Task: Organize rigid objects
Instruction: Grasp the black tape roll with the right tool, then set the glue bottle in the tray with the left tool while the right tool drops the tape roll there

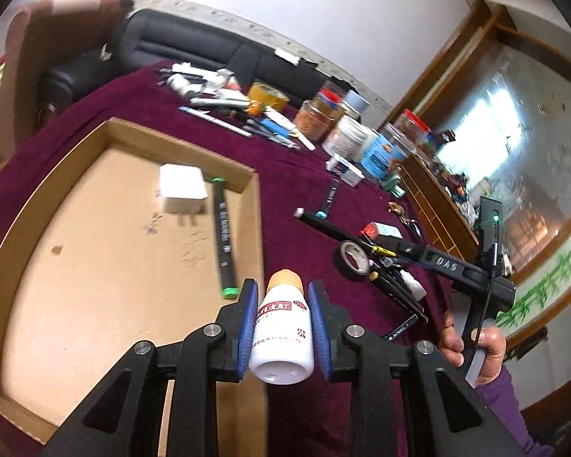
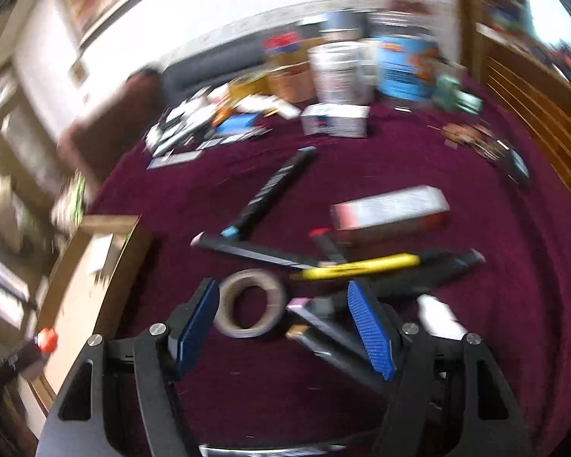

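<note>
My left gripper [image 1: 282, 297] is shut on a small white bottle [image 1: 281, 337] with a tan cap and a red label, held above the right edge of a shallow cardboard box [image 1: 3, 266]. Inside the box lie a white charger block [image 1: 182, 187] and a black marker [image 1: 223, 237] with green ends. My right gripper [image 2: 283, 297] stands open over the maroon cloth, nothing pressed between its blue pads. A roll of tape [image 2: 249, 302] lies between its fingers, with black markers [image 2: 270, 192] and a yellow-handled tool [image 2: 361, 266] just beyond. The right wrist view is blurred.
A maroon tablecloth [image 1: 297, 182] covers the table. Pens, tubes, jars and tubs [image 1: 346, 135] crowd the far side. A small red-and-white carton [image 2: 390, 209] lies right of the markers. A hand [image 1: 476, 346] in a purple sleeve holds the other gripper [image 1: 487, 289]. A dark sofa [image 1: 186, 47] stands behind.
</note>
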Tool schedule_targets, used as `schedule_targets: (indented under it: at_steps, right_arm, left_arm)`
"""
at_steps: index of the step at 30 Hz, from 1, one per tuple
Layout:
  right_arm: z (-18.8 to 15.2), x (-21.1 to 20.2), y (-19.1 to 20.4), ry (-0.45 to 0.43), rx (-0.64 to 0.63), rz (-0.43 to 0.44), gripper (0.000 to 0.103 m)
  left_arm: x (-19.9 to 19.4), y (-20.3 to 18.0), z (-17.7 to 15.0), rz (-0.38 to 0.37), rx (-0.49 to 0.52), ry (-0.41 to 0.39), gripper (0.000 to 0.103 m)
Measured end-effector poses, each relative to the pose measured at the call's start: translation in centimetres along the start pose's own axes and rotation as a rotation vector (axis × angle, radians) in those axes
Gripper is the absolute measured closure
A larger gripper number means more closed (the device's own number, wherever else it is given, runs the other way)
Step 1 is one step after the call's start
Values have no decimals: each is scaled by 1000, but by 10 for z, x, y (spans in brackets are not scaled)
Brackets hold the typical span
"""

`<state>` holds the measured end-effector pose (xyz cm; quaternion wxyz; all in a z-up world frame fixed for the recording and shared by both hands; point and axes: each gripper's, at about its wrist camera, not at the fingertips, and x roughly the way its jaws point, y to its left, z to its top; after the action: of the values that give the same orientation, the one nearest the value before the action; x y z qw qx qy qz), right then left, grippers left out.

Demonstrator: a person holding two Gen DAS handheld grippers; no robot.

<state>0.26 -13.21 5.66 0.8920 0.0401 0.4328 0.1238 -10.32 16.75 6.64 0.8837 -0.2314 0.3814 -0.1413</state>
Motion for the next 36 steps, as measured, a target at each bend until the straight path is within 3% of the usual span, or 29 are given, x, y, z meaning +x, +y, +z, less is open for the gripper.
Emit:
schedule_targets:
  at_steps: [2, 4, 5, 10, 11, 12, 14, 21, 25, 31, 36]
  right_arm:
    - [0, 12, 21, 38, -72, -3, 34]
    - [0, 26, 41, 72, -139, -13, 41]
    - [-1, 31, 46, 85, -158, -27, 49]
    - [-9, 70, 61, 193, -214, -107, 61]
    - [-11, 73, 60, 194, -215, -116, 65]
    - [-12, 71, 59, 176, -210, -113, 80]
    - [-14, 67, 57, 174, -195, -108, 94]
    - [-12, 26, 59, 76, -139, -35, 94]
    - [-3, 0, 81, 36, -161, 45, 93]
    - [8, 2, 136, 81, -187, 214, 93]
    - [3, 23, 179, 124, -230, 245, 93]
  left_arm:
    - [-4, 9, 0, -1, -21, -2, 75]
    - [-11, 19, -1, 4, -32, -10, 75]
    - [-13, 23, 0, 8, -37, -13, 75]
    - [-24, 43, 1, 31, -68, -27, 75]
    - [-25, 47, 0, 37, -74, -29, 75]
    - [-27, 50, 0, 38, -80, -29, 75]
    - [-29, 56, -1, 41, -90, -29, 75]
    - [-29, 69, 14, 23, -120, 1, 75]
    - [-19, 72, 35, 66, -107, 36, 75]
    - [13, 90, 79, 141, -79, 64, 75]
    - [53, 112, 102, 194, -103, 127, 75]
